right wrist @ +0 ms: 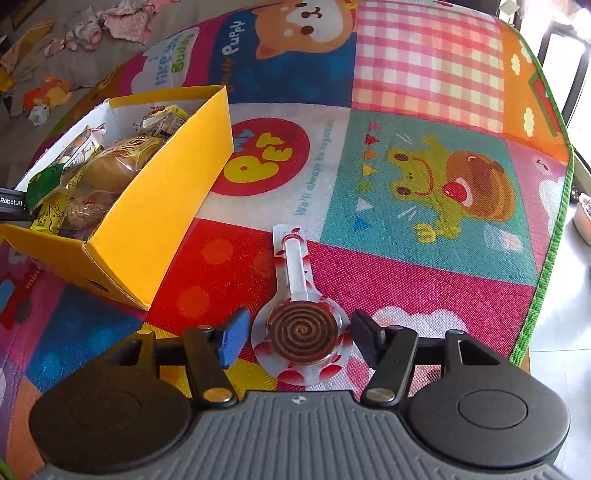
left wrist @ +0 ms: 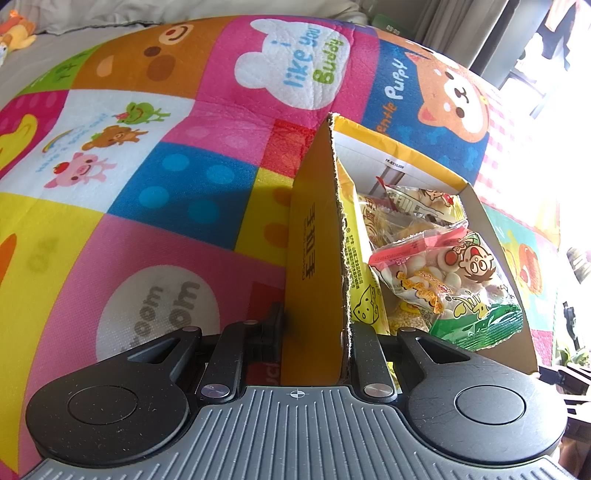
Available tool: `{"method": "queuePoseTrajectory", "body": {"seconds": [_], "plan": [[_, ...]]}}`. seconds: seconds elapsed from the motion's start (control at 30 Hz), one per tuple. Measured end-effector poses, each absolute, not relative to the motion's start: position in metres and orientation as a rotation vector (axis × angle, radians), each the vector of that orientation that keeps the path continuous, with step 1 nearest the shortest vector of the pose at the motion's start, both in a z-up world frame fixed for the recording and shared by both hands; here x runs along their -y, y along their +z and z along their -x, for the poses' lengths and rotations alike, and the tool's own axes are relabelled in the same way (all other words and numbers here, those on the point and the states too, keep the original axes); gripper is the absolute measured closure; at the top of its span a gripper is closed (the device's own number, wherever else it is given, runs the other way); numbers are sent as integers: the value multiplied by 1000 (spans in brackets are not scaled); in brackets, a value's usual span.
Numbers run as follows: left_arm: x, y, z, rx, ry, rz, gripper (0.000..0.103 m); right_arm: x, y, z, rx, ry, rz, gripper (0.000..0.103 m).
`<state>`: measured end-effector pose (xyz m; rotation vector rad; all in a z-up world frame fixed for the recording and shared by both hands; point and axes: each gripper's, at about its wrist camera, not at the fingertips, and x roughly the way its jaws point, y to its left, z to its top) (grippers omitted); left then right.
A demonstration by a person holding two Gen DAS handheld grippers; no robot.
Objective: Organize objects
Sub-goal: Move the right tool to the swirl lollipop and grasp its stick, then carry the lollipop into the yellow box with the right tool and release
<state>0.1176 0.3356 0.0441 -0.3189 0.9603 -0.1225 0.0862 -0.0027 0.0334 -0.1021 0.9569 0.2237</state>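
Note:
A yellow cardboard box (left wrist: pixel 314 229) stands on the colourful play mat, filled with several snack packs (left wrist: pixel 443 273). My left gripper (left wrist: pixel 317 332) is shut on the box's near side wall, one finger outside and one inside. In the right wrist view the same box (right wrist: pixel 159 206) sits at the left. A wrapped lollipop (right wrist: pixel 303 334) with a brown spiral head and a white stick lies flat on the mat, stick pointing away. My right gripper (right wrist: pixel 299 338) is open and straddles the lollipop's head, with a small gap at each pad.
The play mat (right wrist: pixel 424 74) ends in a green border (right wrist: pixel 546 258) at the right, with pale floor beyond. Soft toys and crumpled cloths (right wrist: pixel 48 92) lie on grey bedding at the back left. A plush toy (left wrist: pixel 16 33) sits at the far left.

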Motion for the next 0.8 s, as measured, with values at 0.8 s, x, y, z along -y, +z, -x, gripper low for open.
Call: {"method": "queuePoseTrajectory", "body": {"seconds": [0.8], "plan": [[-331,43,-116,-901,-110,256,85,12,67,5,-790,224,-99,58]]}}
